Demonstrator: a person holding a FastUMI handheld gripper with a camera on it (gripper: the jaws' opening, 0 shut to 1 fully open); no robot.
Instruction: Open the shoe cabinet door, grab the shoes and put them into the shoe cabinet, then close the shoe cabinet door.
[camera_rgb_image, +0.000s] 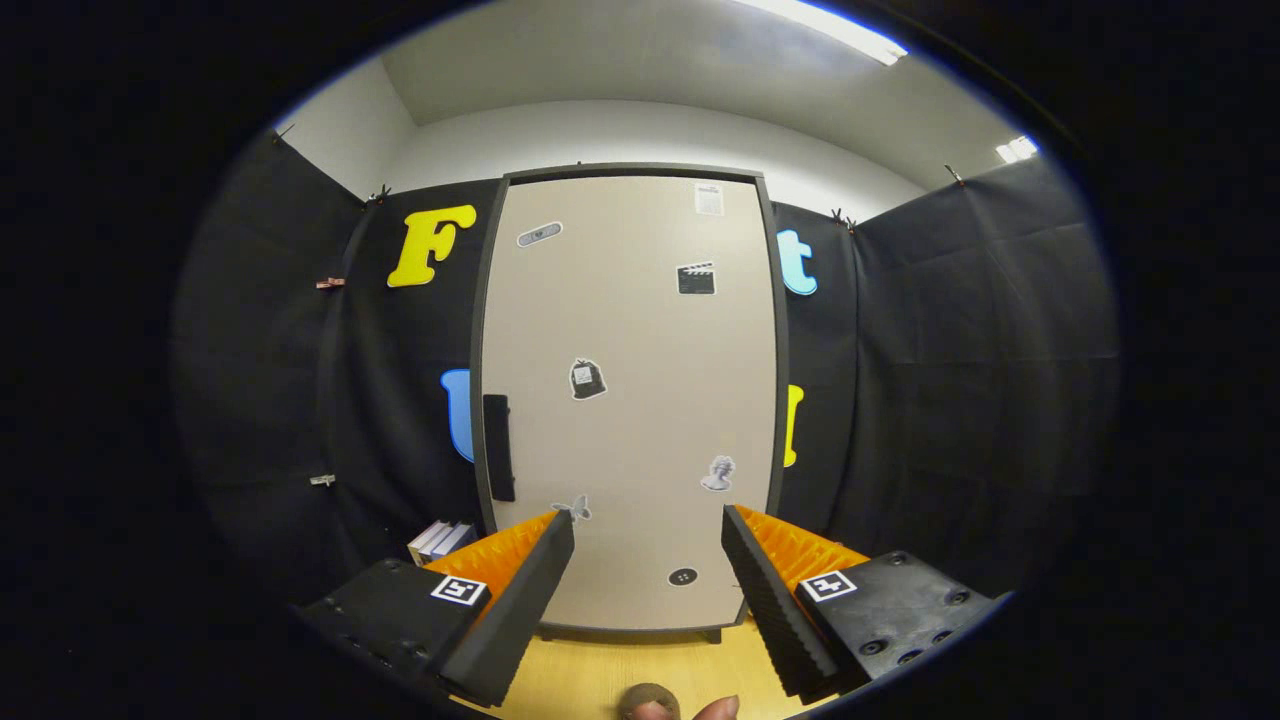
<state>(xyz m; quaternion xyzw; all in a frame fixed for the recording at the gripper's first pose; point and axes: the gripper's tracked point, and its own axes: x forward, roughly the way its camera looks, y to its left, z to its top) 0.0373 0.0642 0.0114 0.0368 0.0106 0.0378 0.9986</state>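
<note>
- Our claw (648, 545) stands wide and holds nothing; its two fingers (520, 590) are spread apart, aimed at the lower part of the shoe cabinet door (625, 400), and short of touching it
- The inner faces of the fingers are black and ridged, backed by orange ribbed plastic; we judge the ridges are there to bite on a smooth handle or a shoe
- The shoe cabinet door is shut, flat in its dark frame; it is a tall, pale, matt panel, dotted with small stickers
- The handle (497, 447) is a slim black upright bar at the door's left edge, beyond and above the left finger; placed opposite the hinges, we judge, so a pull there swings the door with least effort
- The cabinet stands on a yellowish wood floor (600, 680), seemingly on short dark feet, backed against the black cloth wall
- A few books (440, 540) sit low to the left of the cabinet
- We judge the task is at its start; the claw must shift left to the handle; we cannot point to the shoes
</note>
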